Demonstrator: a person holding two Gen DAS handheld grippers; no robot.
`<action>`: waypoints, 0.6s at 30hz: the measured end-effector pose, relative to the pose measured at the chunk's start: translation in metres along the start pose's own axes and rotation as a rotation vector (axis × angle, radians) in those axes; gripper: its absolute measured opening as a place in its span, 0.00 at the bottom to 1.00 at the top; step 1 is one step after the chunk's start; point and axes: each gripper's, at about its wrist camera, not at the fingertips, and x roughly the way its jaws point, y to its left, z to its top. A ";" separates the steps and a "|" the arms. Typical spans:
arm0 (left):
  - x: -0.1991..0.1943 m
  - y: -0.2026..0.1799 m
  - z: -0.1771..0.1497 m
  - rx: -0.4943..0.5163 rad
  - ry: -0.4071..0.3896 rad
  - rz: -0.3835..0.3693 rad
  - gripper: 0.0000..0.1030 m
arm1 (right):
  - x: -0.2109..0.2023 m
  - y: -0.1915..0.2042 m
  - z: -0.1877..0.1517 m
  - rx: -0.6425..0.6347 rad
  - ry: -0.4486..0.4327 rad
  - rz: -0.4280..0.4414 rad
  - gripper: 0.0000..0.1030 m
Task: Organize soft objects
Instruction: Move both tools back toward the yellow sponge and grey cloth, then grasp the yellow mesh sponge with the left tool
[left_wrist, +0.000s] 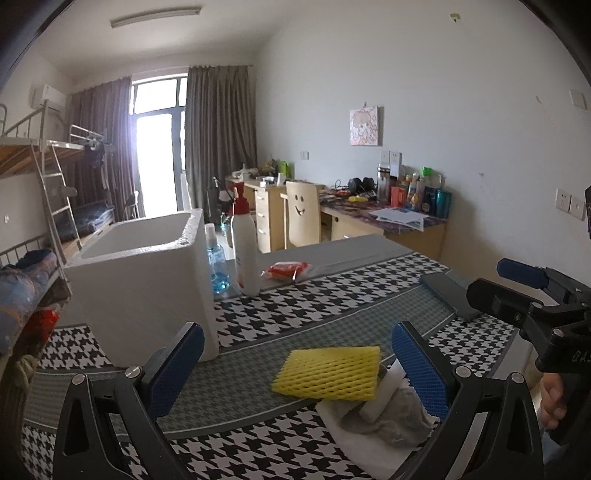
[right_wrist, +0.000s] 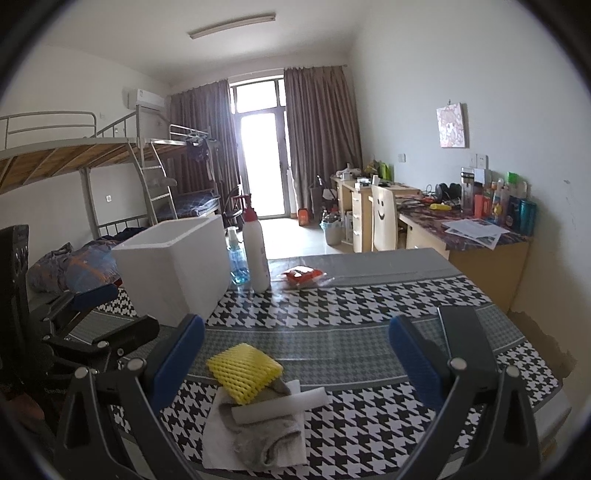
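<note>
Hovering over the bench (left_wrist: 332, 295), both grippers had their fingers spread wide and held nothing.

Left gripper (left_wrist: 295, 373): blue pads flanked the soft pile, which sat low between them toward 4 o'clock in the left wrist view. Right pad looked to be just beside the pile; contact could not be judged.

Right gripper (right_wrist: 295, 362): pile sat between its fingers toward 7 o'clock in the right wrist view, clear of both pads.

Pile makeup: yellow foam net (left_wrist: 327, 373) (right_wrist: 243, 371) on top, tilted, resting on a grey cloth (left_wrist: 388, 417) (right_wrist: 266, 435). A white foam roll (right_wrist: 280, 404) (left_wrist: 384, 395) lay across the cloth, just beside the net. Under all of it, a white sheet (right_wrist: 218, 443) (left_wrist: 369, 446) flat on the houndstooth cover.

White foam box (left_wrist: 140, 280) (right_wrist: 173, 266) stood open-topped at 10 o'clock from the pile, well apart. White pump bottle (left_wrist: 244, 251) (right_wrist: 258, 254) and blue spray bottle (left_wrist: 216, 258) (right_wrist: 236, 258) stood upright just beside the box's right wall. Red packet (left_wrist: 286, 270) (right_wrist: 303, 276) lay flat beyond them at 12 o'clock. Dark flat case (left_wrist: 450, 295) (right_wrist: 465, 336) lay at 2 o'clock near the bench edge.
</note>
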 end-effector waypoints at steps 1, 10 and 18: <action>0.001 -0.001 -0.001 0.002 0.003 0.000 0.99 | 0.001 -0.001 -0.001 0.000 0.002 -0.004 0.98; 0.015 -0.010 -0.009 -0.001 0.061 -0.035 0.99 | 0.006 -0.007 -0.013 0.009 0.035 -0.017 0.98; 0.031 -0.021 -0.019 0.036 0.124 -0.060 0.99 | 0.007 -0.012 -0.021 0.023 0.056 -0.049 0.98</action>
